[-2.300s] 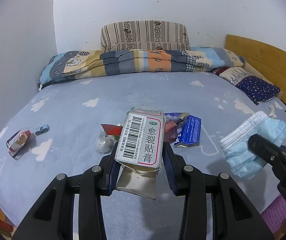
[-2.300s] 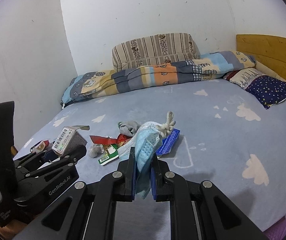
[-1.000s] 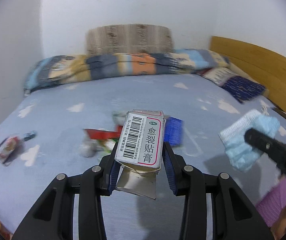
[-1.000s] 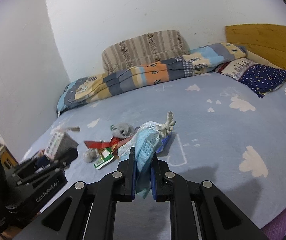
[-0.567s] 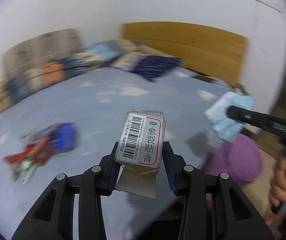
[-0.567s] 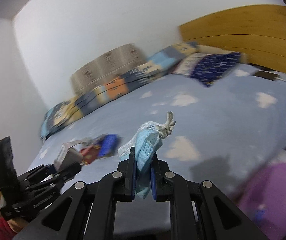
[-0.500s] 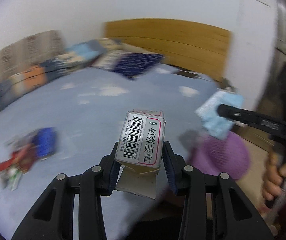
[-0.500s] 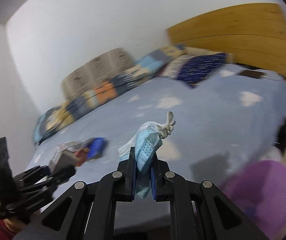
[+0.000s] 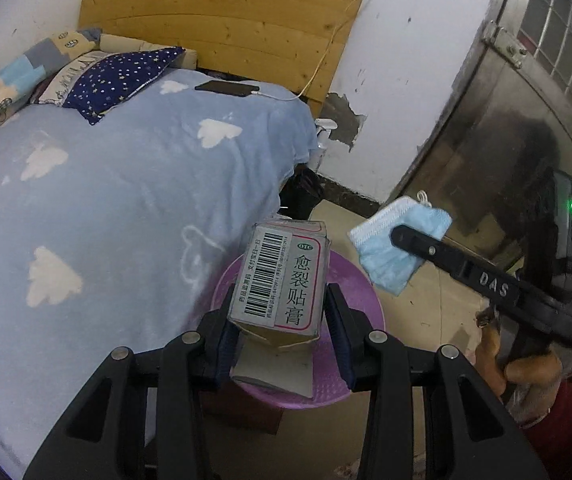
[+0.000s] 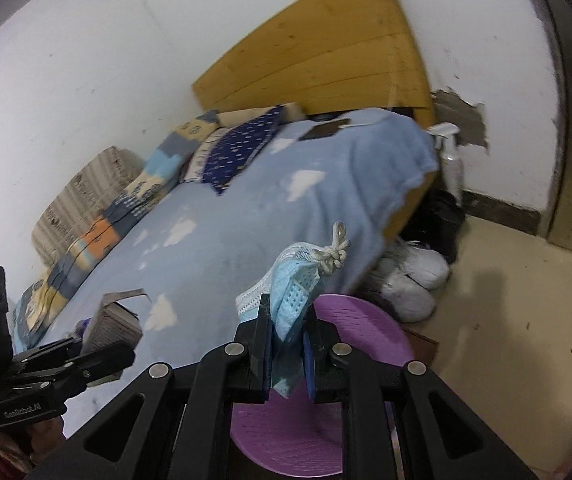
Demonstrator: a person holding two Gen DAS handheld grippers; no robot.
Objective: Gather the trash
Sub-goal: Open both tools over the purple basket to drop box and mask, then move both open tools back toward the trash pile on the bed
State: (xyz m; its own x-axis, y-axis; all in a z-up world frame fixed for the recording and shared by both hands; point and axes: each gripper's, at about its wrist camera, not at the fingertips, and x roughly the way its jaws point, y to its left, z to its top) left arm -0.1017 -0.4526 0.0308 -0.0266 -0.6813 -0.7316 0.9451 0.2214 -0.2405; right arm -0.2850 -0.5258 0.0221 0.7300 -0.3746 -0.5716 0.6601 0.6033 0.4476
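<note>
The grey medicine box (image 9: pixel 282 276), barcode and red-framed label facing the camera, sits at the centre of the left wrist view, pinched at both sides by the left gripper (image 9: pixel 282 320); its torn bottom flap hangs between the fingers. Directly behind and below the box lies the purple bin (image 9: pixel 350 376), at lower centre of the frame beside the bed edge. In the right wrist view the blue face mask (image 10: pixel 292 300) stands crumpled at frame centre, clamped between the nearly closed fingers of the right gripper (image 10: pixel 288 344), with its knotted white ear loop (image 10: pixel 334 254) sticking up above. The same purple bin (image 10: pixel 362 320) shows just beyond and under those fingers. The blue cloud-print bedspread (image 9: pixel 106 208) fills the left half of the left wrist view. A wooden headboard (image 9: pixel 222 28) is at upper centre, a dark phone (image 9: pixel 226 88) on the bed near it. White shoes (image 10: pixel 414 276) rest on the floor right of the bin.
</note>
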